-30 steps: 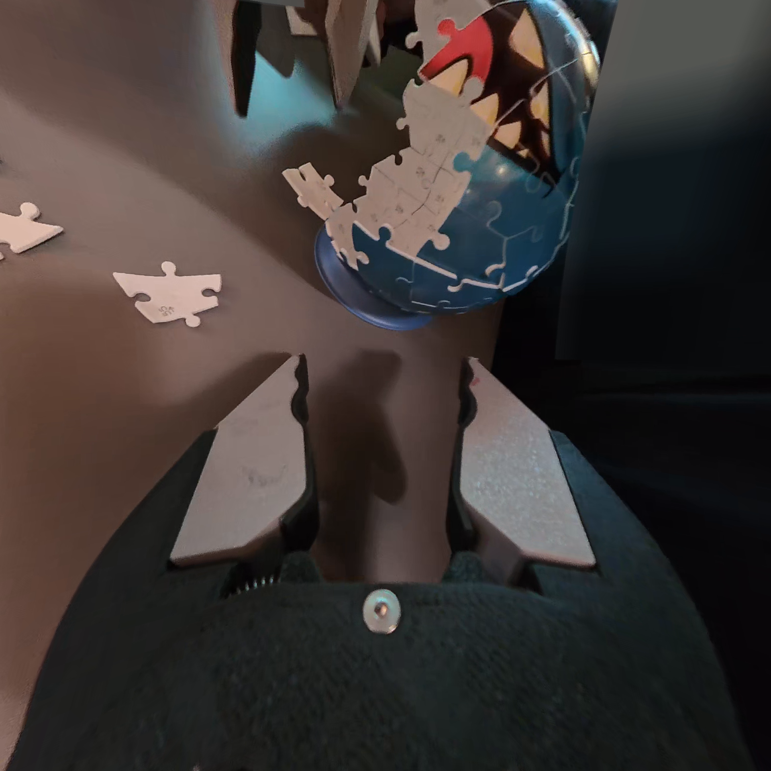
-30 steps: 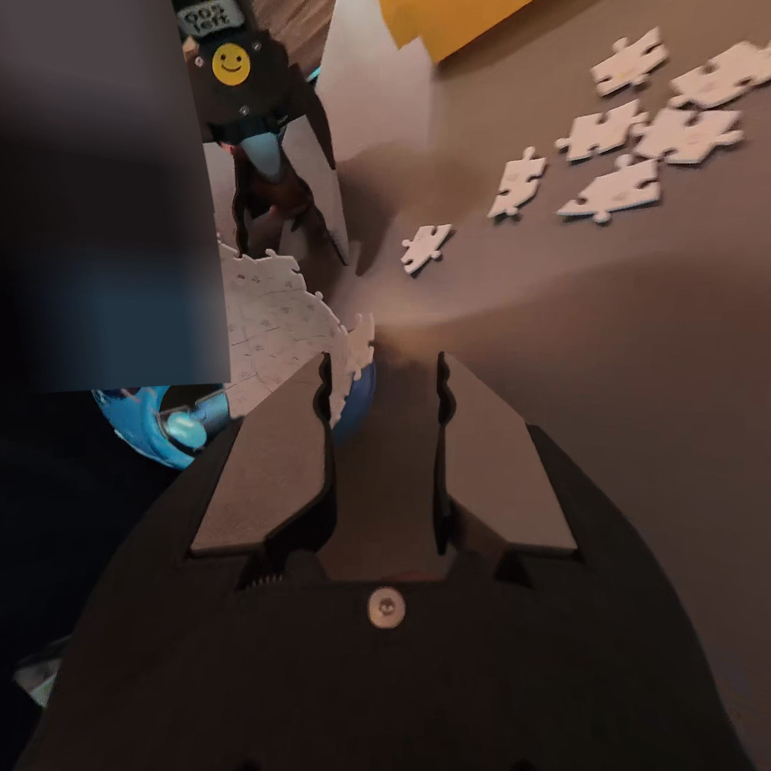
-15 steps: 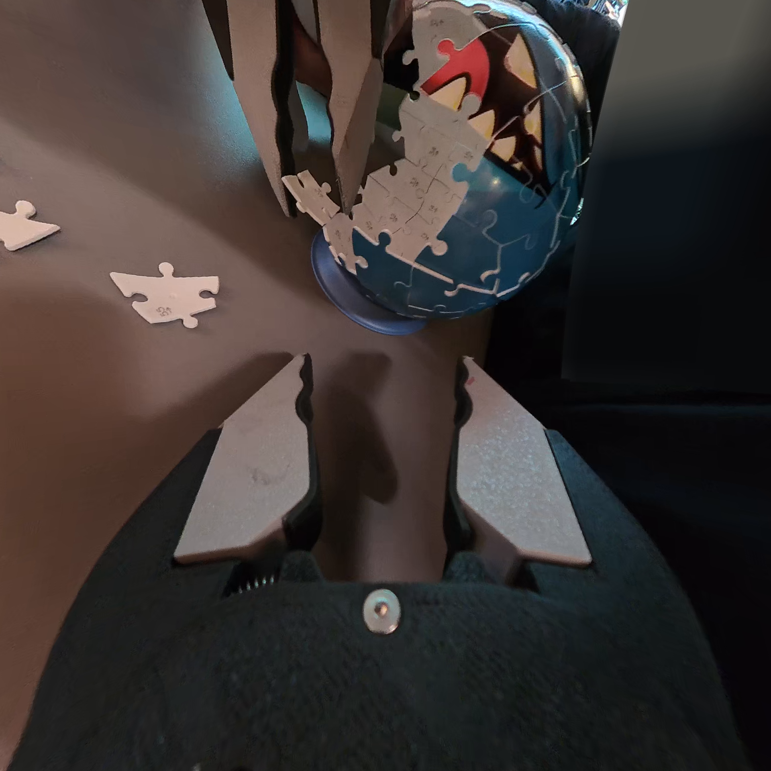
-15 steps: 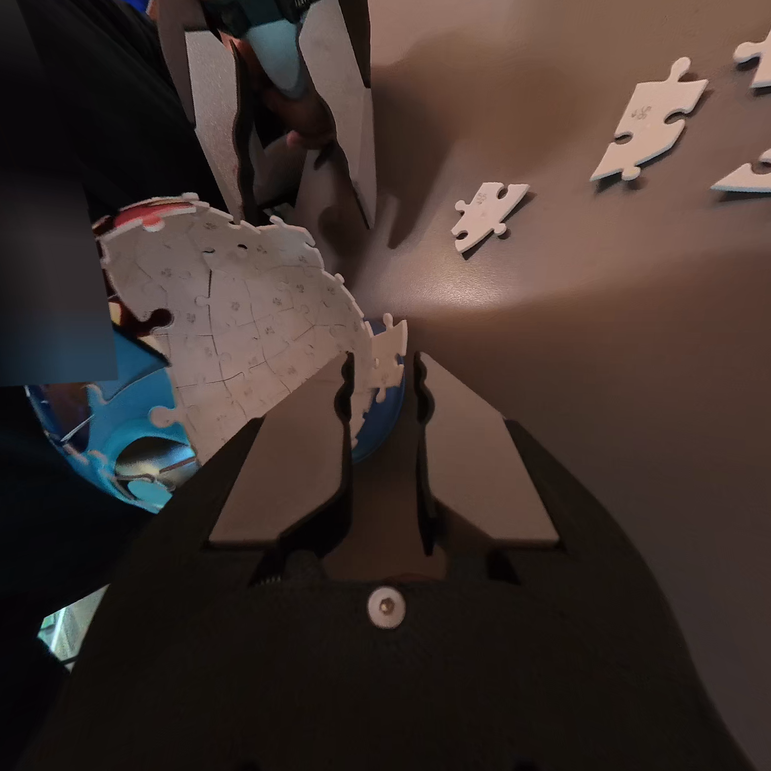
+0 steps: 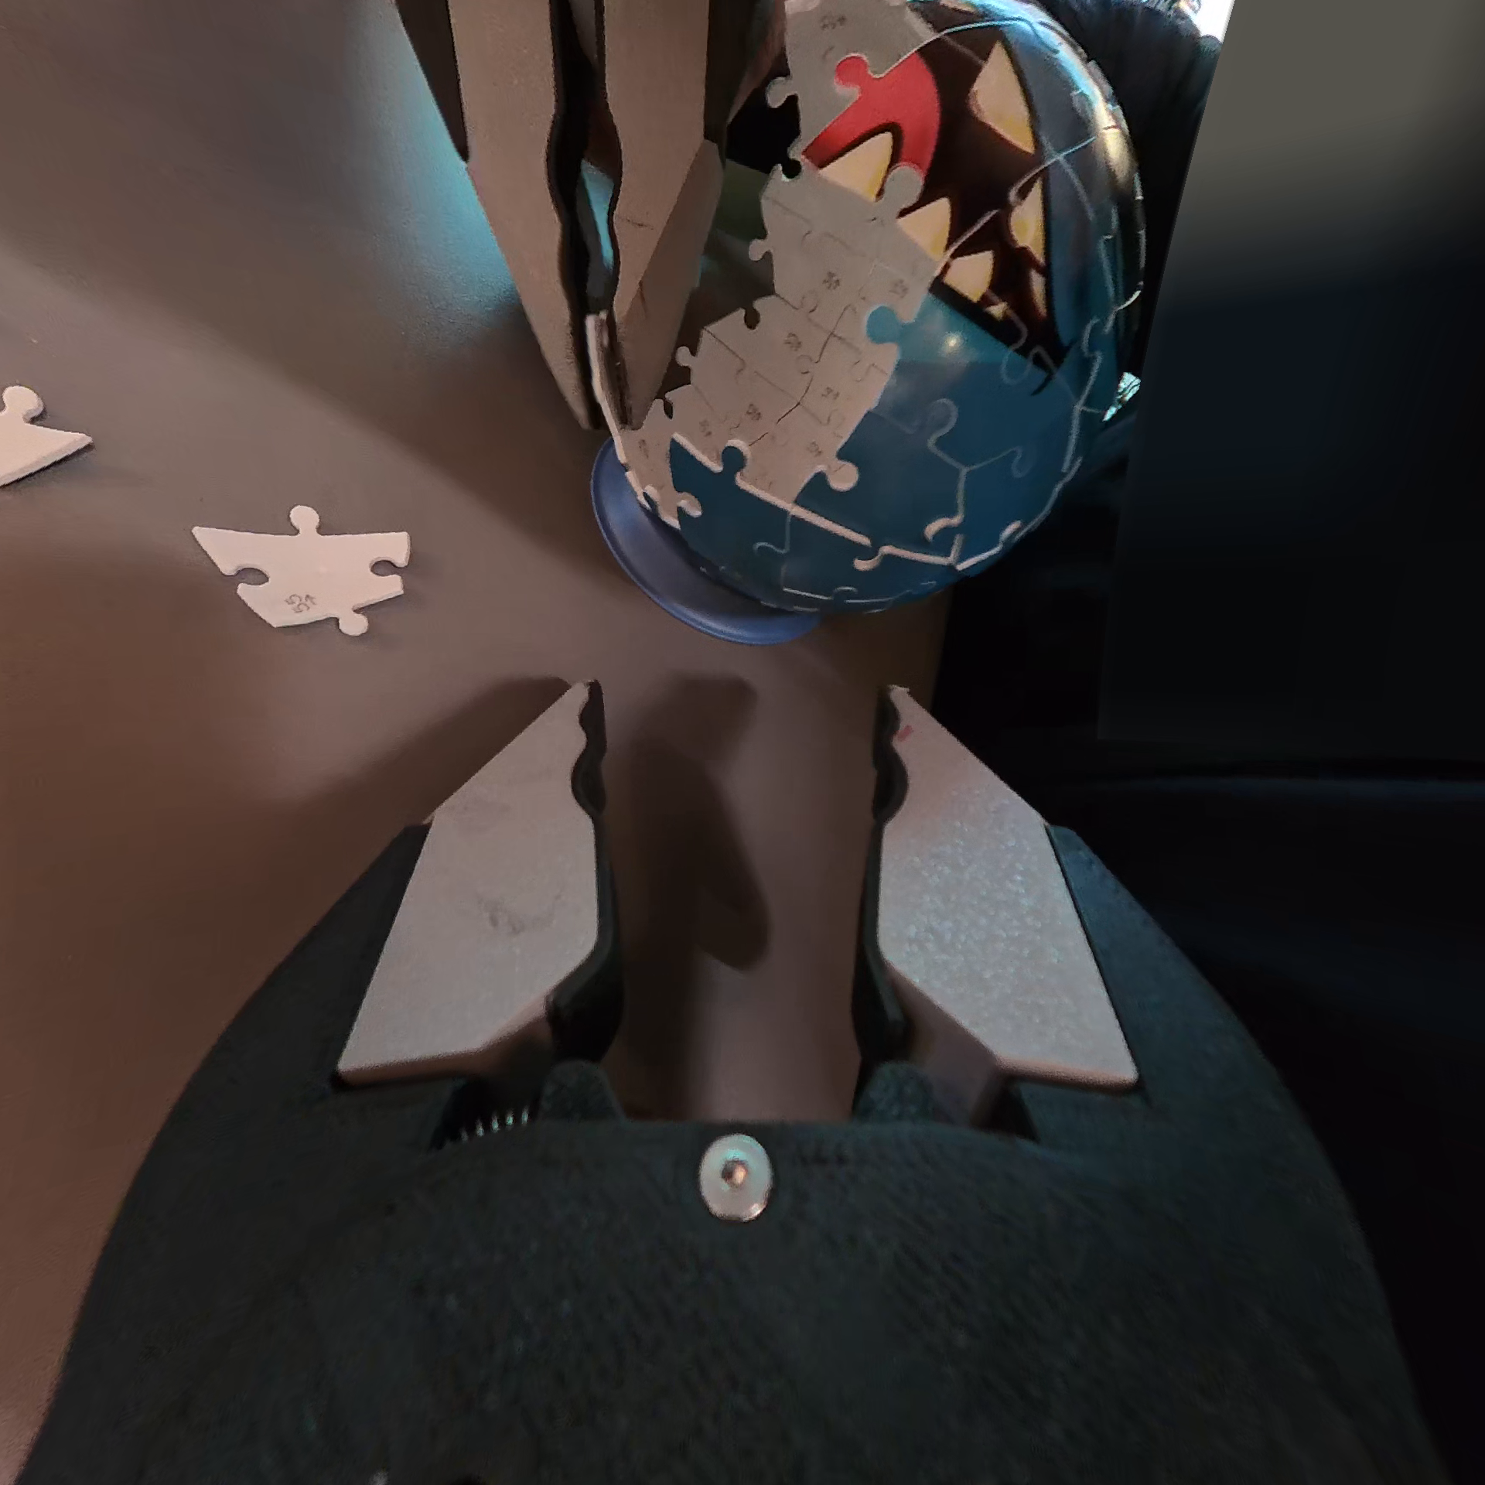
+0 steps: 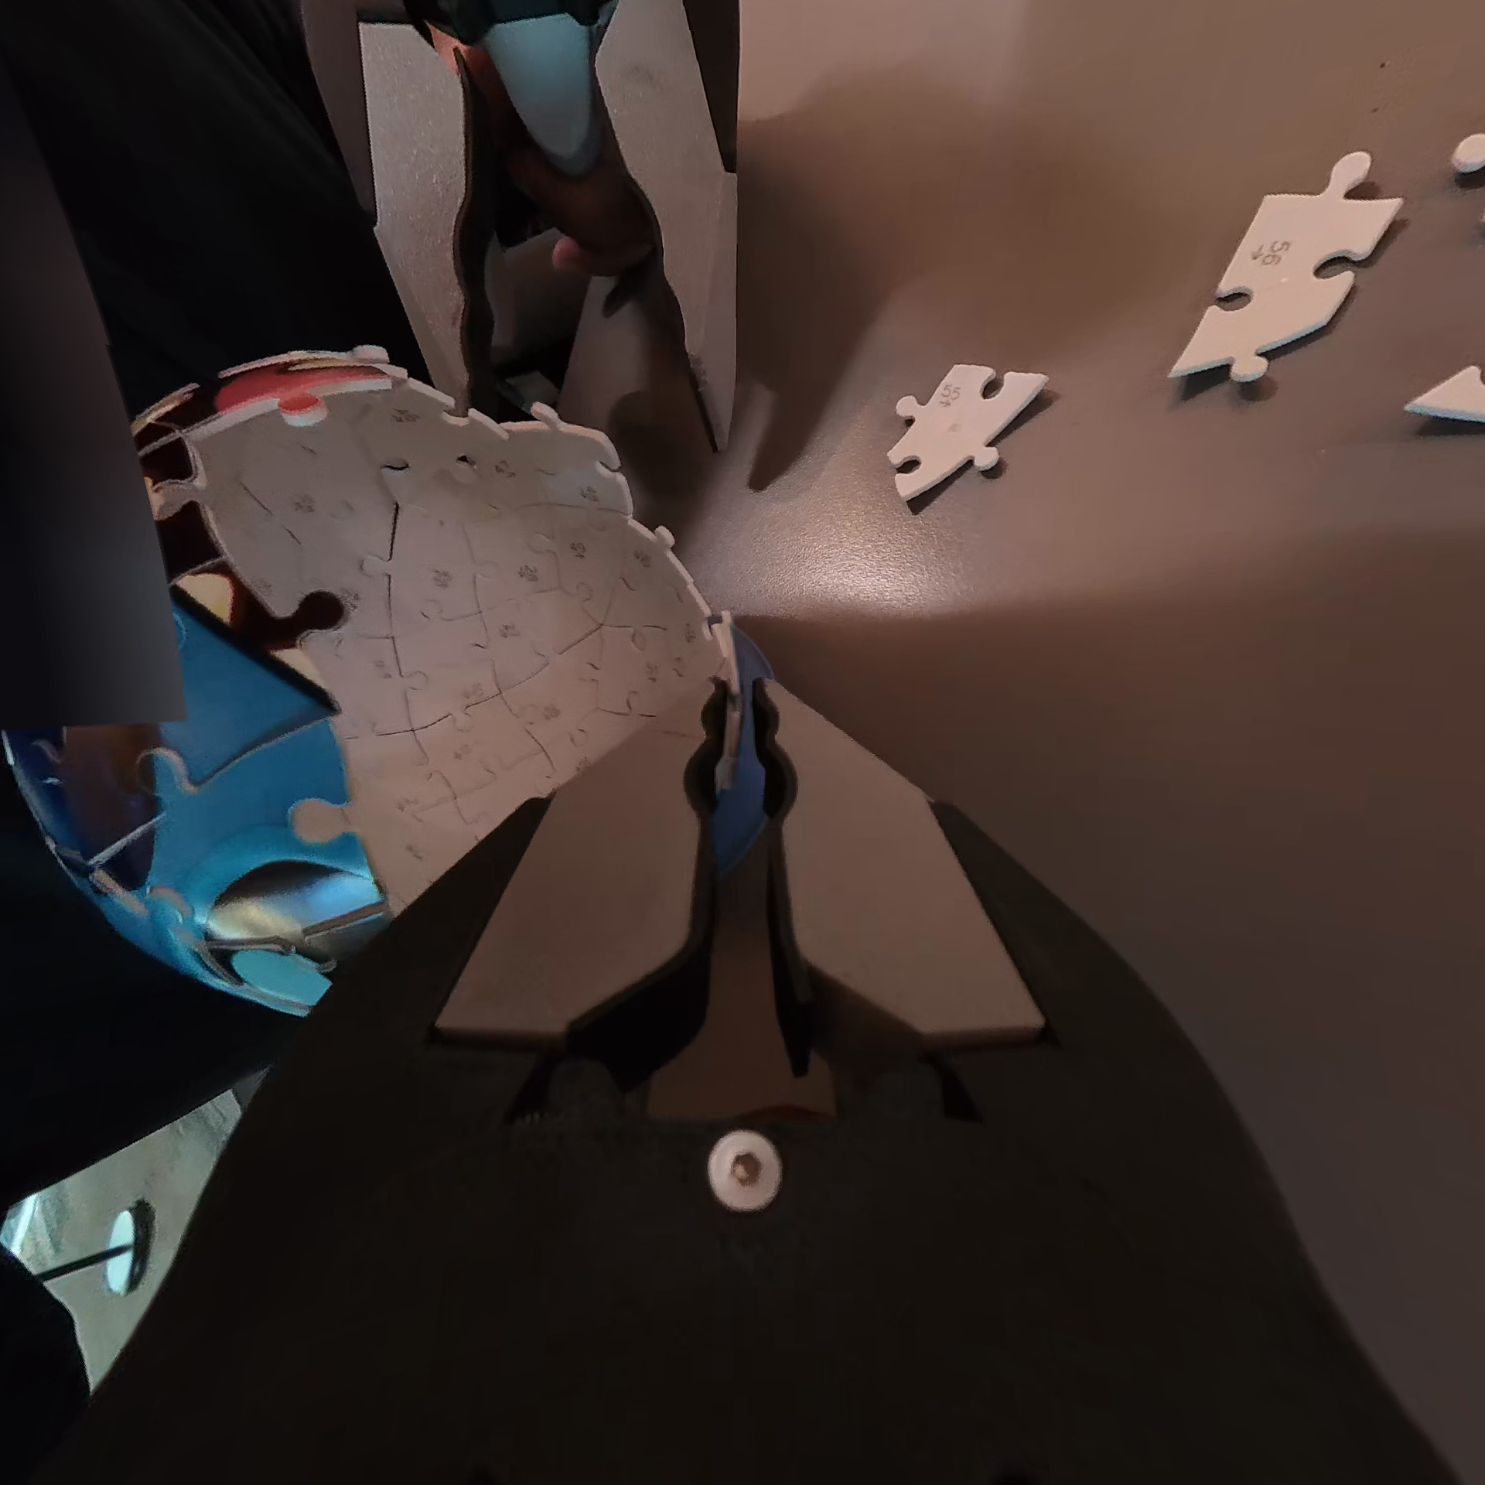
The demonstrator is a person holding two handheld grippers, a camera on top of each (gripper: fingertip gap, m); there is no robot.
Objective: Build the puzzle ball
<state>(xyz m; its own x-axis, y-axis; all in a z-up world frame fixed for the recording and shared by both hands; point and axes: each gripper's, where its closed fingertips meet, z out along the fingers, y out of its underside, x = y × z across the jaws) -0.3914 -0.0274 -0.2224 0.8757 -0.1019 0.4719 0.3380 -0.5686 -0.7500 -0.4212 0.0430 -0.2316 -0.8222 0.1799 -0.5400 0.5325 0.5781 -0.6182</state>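
Now right hand-held gripper [image 6: 738, 707] pinches a puzzle piece [image 6: 730, 711] at the puzzle ball [image 5: 908, 386]; left hand-held gripper [image 5: 735, 707] gapes.

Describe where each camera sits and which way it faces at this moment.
Left wrist view: on the left gripper, looking along its open fingers over the table at the puzzle ball.
Right wrist view: on the right gripper, aimed at the ball's rim, fingers closed on an edge piece.
Shared: ball, stand, table; each shows the other gripper.
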